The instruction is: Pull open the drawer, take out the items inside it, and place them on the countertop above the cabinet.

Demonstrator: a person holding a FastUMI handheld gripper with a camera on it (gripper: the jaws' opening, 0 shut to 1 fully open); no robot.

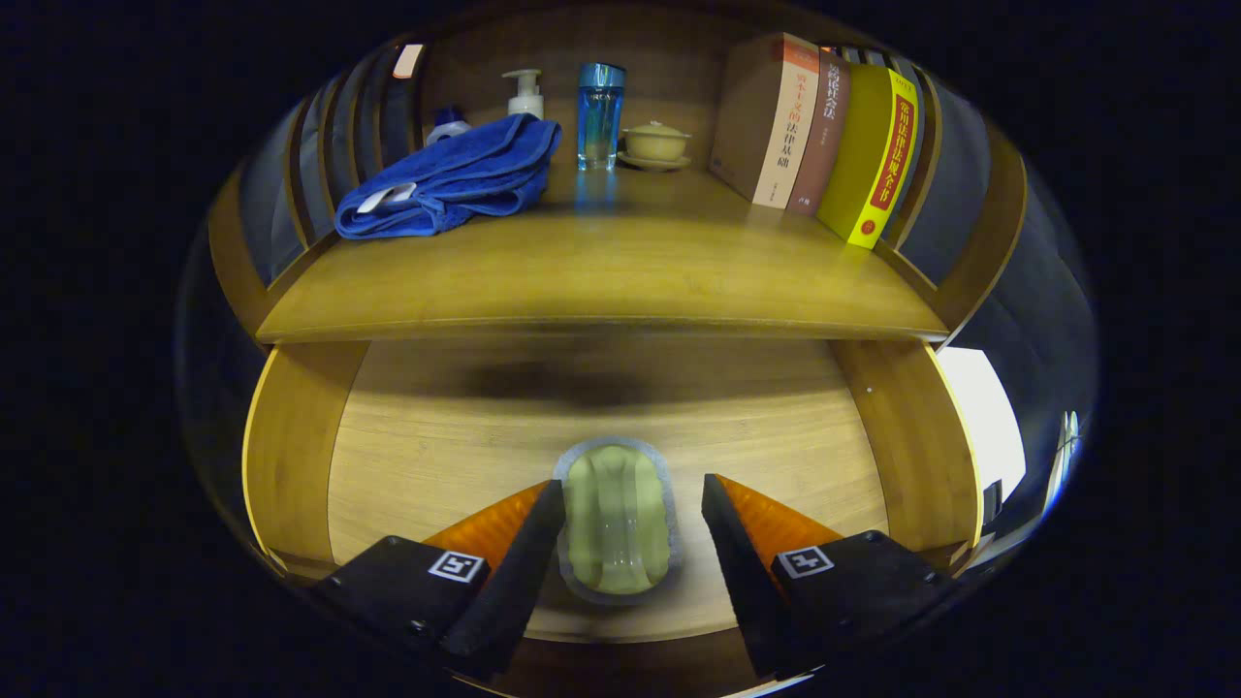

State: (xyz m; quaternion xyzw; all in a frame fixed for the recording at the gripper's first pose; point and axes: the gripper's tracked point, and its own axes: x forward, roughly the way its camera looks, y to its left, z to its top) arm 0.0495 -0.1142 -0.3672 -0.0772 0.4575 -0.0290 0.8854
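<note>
The drawer [407, 456] stands pulled open under the countertop [601, 281], where, from left to right, a blue towel [456, 179], a pump bottle [525, 95], a blue glass bottle [600, 114], a lidded bowl [655, 143] and a row of books [824, 136] sit along the back edge. The step in hand looks like taking out the pale green packet [617, 523] lying near the drawer's front edge; the gripper [632, 504] is released, its fingers spread to either side of the packet, the left one touching or nearly touching it, the right one apart. Next, I judge, the fingers must close squarely on it before lifting it to a bare patch near the countertop's front edge.
</note>
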